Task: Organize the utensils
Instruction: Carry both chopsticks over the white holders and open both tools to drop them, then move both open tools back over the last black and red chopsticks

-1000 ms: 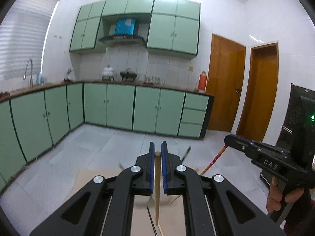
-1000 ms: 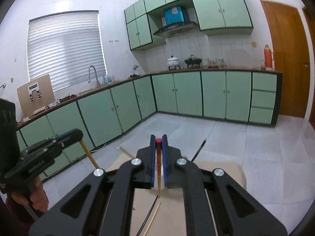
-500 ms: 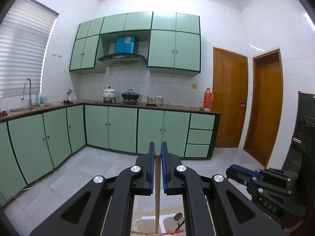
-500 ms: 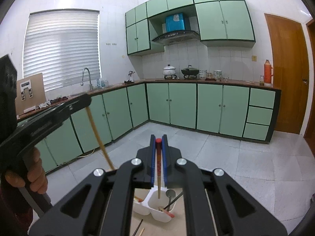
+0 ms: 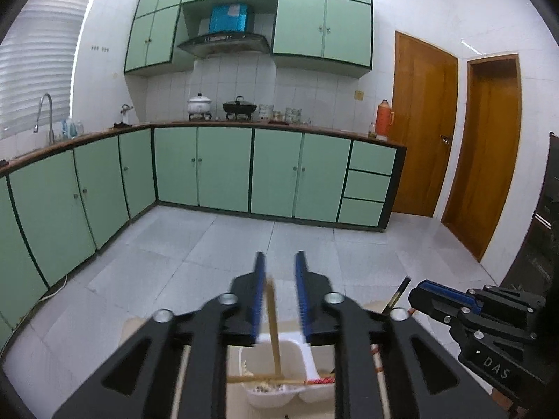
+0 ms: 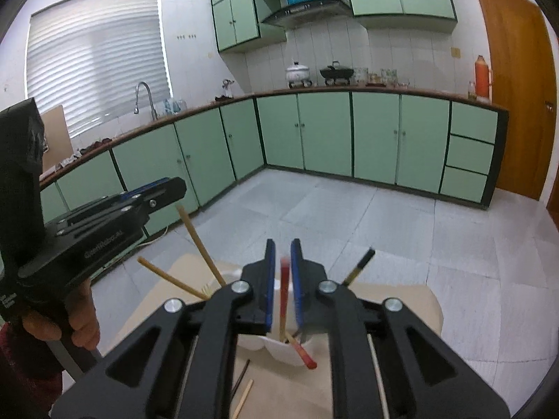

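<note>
Over the white two-compartment holder on the brown board, both grippers let go of chopsticks.
The left gripper has just been opening; its jaws stand apart, one wooden chopstick loose between them, tip in the holder. The right gripper has likewise been opening around one red-tipped chopstick. Two wooden chopsticks lean from the left compartment; one dark chopstick juts behind.

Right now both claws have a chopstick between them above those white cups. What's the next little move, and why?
Probably lift both grippers straight up and clear. The left gripper and right gripper have just been opening; the bamboo chopstick and the red-tipped chopstick stand loose between the jaws, lower ends already inside the white holder.
</note>
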